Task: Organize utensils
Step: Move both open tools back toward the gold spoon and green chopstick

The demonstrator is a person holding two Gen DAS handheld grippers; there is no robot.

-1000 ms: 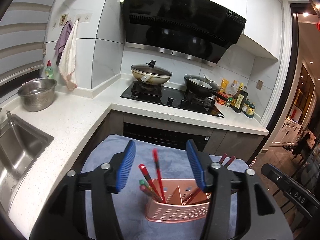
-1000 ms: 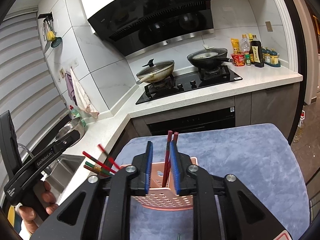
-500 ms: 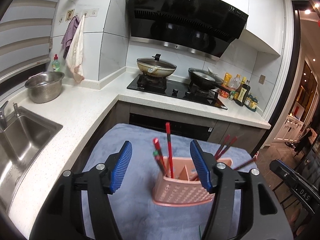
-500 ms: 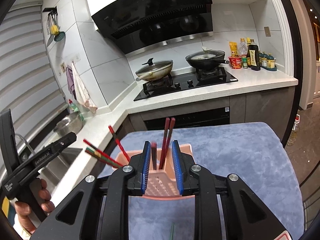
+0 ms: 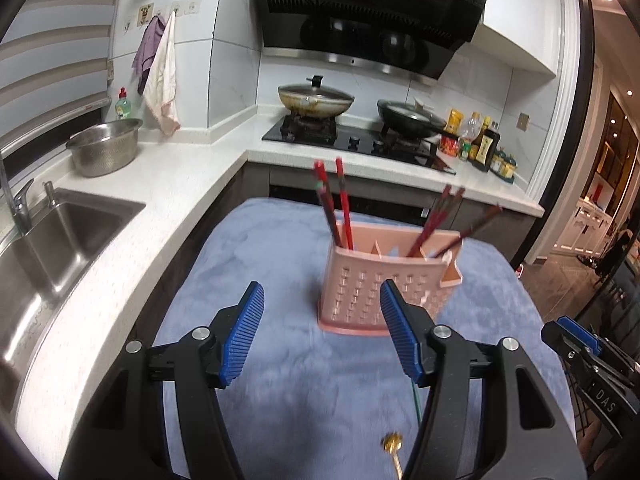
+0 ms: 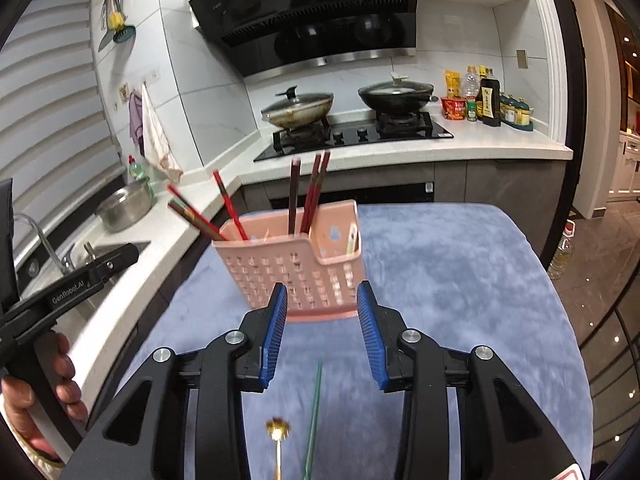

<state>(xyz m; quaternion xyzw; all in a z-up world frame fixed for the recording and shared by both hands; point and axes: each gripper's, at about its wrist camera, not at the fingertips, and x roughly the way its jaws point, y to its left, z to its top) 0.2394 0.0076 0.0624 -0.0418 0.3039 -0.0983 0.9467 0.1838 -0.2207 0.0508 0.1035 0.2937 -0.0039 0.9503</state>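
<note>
A pink perforated utensil holder [image 5: 376,284] [image 6: 296,268] stands upright on a blue cloth-covered table [image 5: 280,380] [image 6: 460,280]. Several red chopsticks [image 5: 344,208] [image 6: 308,196] stand in its compartments. A green chopstick [image 6: 314,412] [image 5: 416,396] and a gold spoon [image 6: 278,436] [image 5: 394,446] lie on the cloth in front of it. My left gripper [image 5: 322,336] is open and empty, just in front of the holder. My right gripper [image 6: 322,332] is open and empty, above the green chopstick and short of the holder.
A white L-shaped counter holds a sink [image 5: 60,232], a steel bowl [image 5: 104,152] and a hob with two pans [image 5: 316,100]. Sauce bottles [image 6: 486,98] stand at the counter's right end. The person's hand [image 6: 36,396] holds the left gripper's handle.
Both grippers have drawn back from the holder. The right gripper, earlier shut on a dark red chopstick, has opened; that chopstick now stands in the holder. The left stayed open.
</note>
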